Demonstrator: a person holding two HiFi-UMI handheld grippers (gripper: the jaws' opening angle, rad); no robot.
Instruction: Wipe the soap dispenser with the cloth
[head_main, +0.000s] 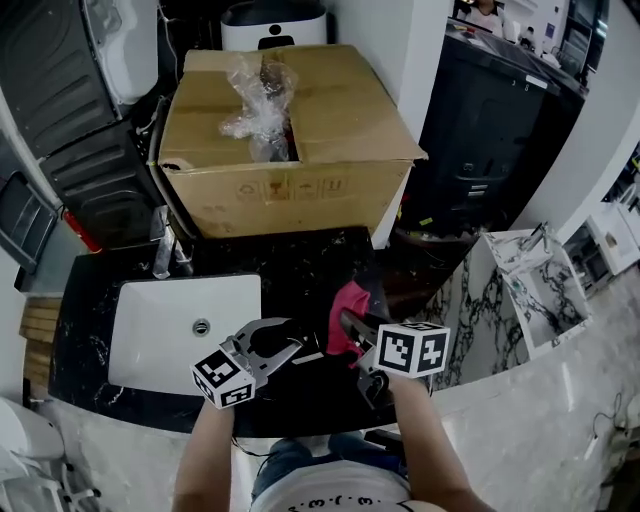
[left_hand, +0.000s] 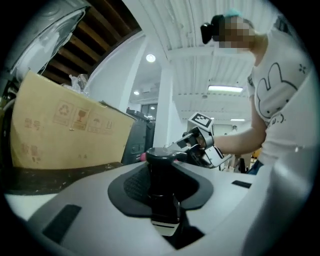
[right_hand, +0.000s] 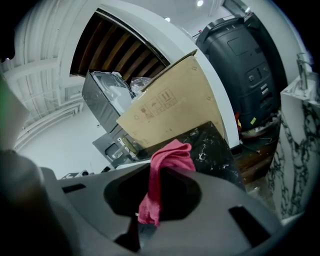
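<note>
My left gripper (head_main: 297, 345) is shut on a black soap dispenser (head_main: 312, 356) and holds it lying level over the front of the black counter, pointing right. In the left gripper view the soap dispenser (left_hand: 162, 185) stands between the jaws with its pump head at the far end. My right gripper (head_main: 347, 326) is shut on a pink cloth (head_main: 349, 300), just right of the dispenser's head. Seen from the right gripper view, the cloth (right_hand: 167, 160) bunches over the jaws and hangs down between them. The left gripper view also shows the right gripper (left_hand: 176, 149) close behind the pump.
A white sink (head_main: 150, 345) is set in the black counter (head_main: 310, 260) at left, with a tap (head_main: 165, 250) behind it. A big cardboard box (head_main: 290, 140) stands at the back. A white marbled unit (head_main: 520, 290) is at right.
</note>
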